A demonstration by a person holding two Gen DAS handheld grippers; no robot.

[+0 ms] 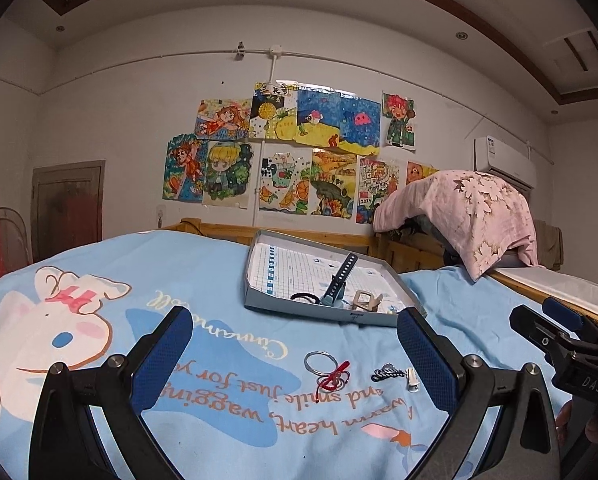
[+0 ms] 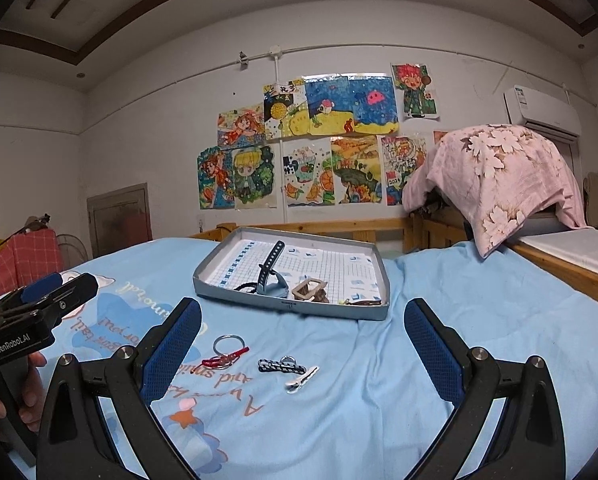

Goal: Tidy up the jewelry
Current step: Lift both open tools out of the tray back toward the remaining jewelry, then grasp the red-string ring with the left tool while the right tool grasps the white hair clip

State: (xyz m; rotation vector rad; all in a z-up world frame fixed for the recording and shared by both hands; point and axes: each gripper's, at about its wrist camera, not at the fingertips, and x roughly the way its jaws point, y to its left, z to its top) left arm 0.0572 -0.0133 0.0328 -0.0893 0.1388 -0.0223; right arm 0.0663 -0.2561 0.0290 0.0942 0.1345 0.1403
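A grey shallow tray (image 1: 299, 307) (image 2: 283, 307) sits on the blue bedsheet. It holds a blue watch (image 1: 339, 280) (image 2: 273, 274), a black hair tie (image 1: 305, 298), a beige claw clip (image 1: 365, 300) (image 2: 309, 290) and a small brown piece (image 2: 365, 303). On the sheet nearer me lie a silver ring (image 1: 319, 361) (image 2: 227, 344), a red cord (image 1: 333, 376) (image 2: 225, 358), a dark braided clip (image 1: 387, 372) (image 2: 281, 365) and a white hair clip (image 1: 412, 379) (image 2: 301, 379). My left gripper (image 1: 299, 364) is open and empty above them. My right gripper (image 2: 303, 354) is open and empty too.
The bed has a wooden frame (image 2: 339, 226). A pink flowered cloth (image 2: 499, 176) covers a pile at the right. Drawings (image 2: 319, 140) hang on the far wall. The right gripper shows at the right edge of the left wrist view (image 1: 559, 332).
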